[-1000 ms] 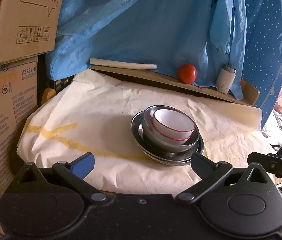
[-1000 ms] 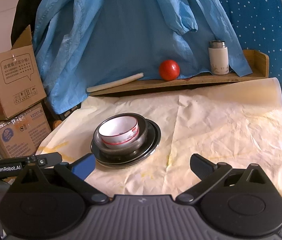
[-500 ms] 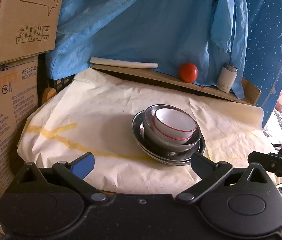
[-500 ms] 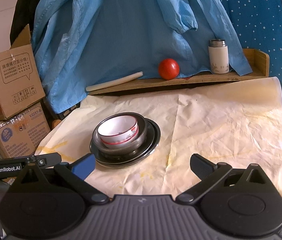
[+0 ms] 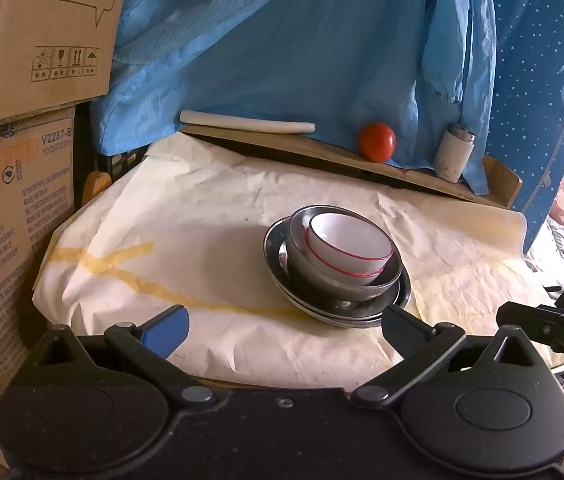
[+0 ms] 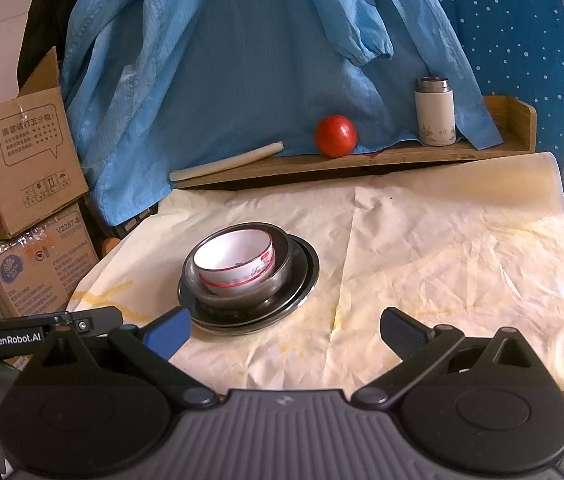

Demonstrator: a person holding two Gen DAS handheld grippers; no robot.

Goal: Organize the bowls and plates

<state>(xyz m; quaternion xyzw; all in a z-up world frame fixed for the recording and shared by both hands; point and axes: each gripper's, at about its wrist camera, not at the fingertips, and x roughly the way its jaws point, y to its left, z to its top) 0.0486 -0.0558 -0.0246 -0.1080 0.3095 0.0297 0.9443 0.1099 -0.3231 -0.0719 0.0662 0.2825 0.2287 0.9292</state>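
I see crumpled cream paper sheet [image 6: 441,248] over table, matt, yellow-stained. Metal plate [image 6: 301,272] and metal bowl [image 5: 313,272] dark, glossy. White bowl [image 6: 234,258] looks glazed ceramic or plastic, I can't tell; smooth, red rim. Shelf [image 6: 401,156] bare wood. Flask [image 6: 434,114] matt white, shiny metal cap. Blue cloth [image 6: 262,60] thin, wrinkled. Cardboard boxes [image 5: 14,208] matt. Tomato [image 6: 335,136] glossy.

The left gripper's [image 6: 26,336] black body reads "GenRobot.AI" in white; the lower cardboard box [image 5: 14,216] bears "V2287-B" above a smaller number too blurred to read; the upper cardboard box [image 6: 22,152] carries Chinese characters in a speech bubble, with handling symbols below
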